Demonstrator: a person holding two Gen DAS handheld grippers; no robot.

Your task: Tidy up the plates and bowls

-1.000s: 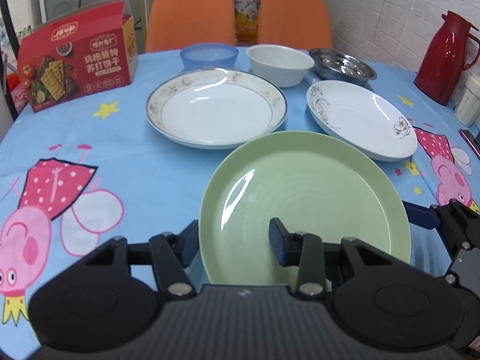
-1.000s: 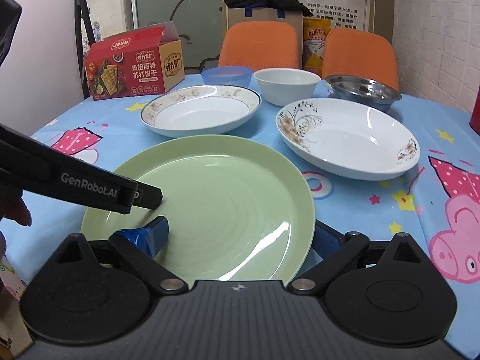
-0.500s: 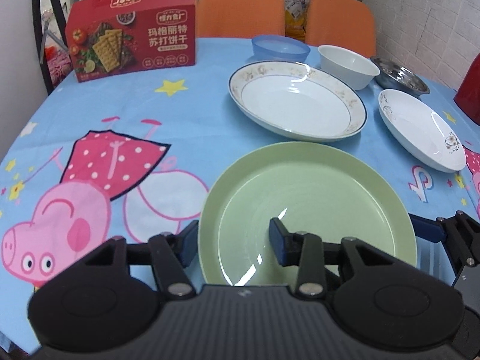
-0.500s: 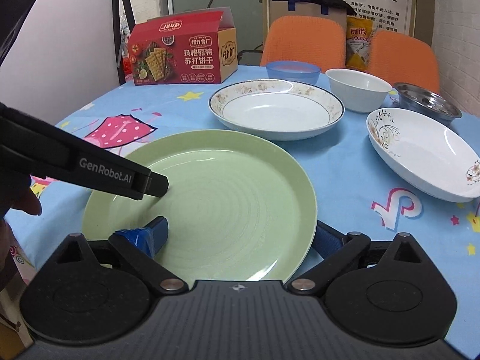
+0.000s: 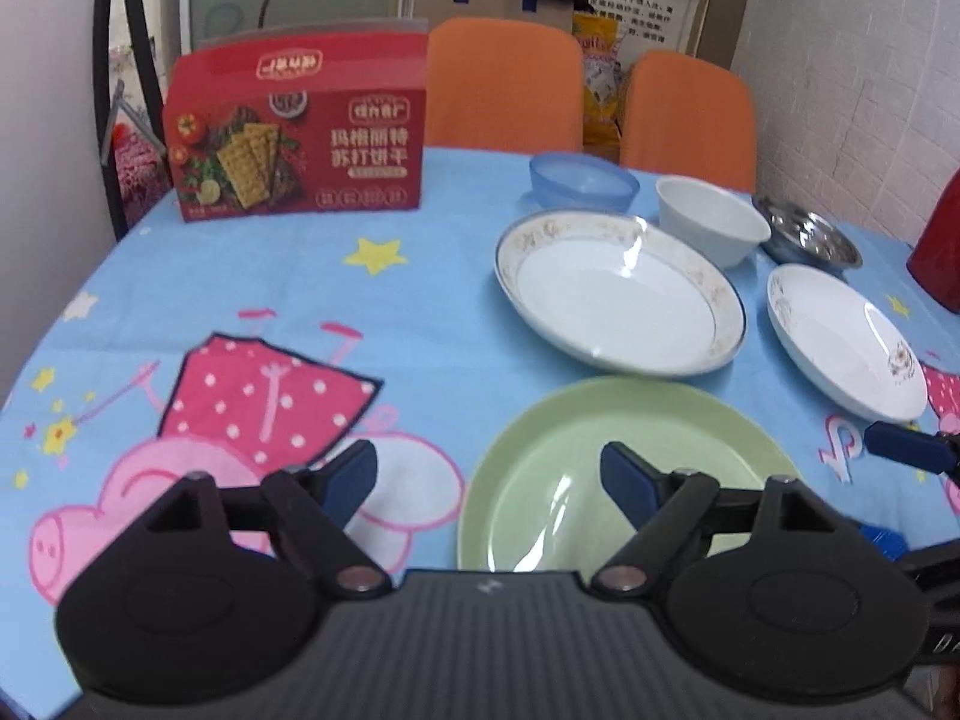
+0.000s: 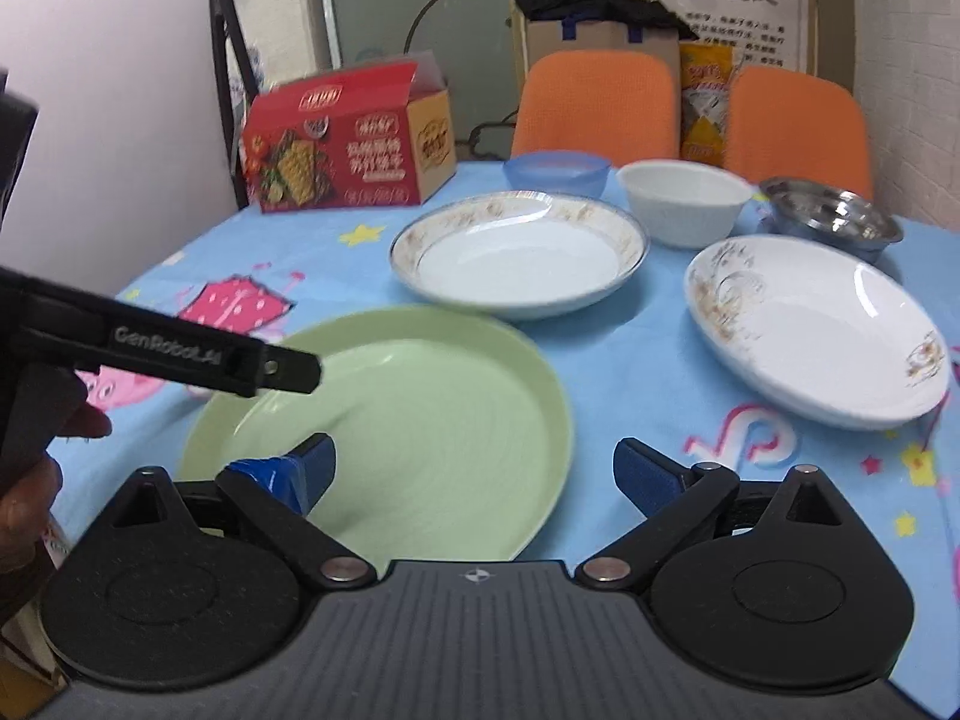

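Green plate point(image 5: 624, 480) flat on the cartoon tablecloth point(image 5: 288, 300), right in front of both your claws. Your left claw point(image 5: 489, 483), tilted down, jaws opening; plate's left edge lies between the pads, no contact. Your right claw point(image 6: 474, 471) spread wide, the plate's right rim between its pads, gripping nothing. Your left tool's arm point(image 6: 180, 354) reads "GenRobot.AI". Cracker box point(image 5: 300, 150) far ahead-left, Chinese print unreadable.

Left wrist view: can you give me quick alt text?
The left hand-held gripper is opening over the near rim of a green plate, pads clear of it. Two white plates, three bowls and a red cracker box sit beyond on a blue tablecloth.
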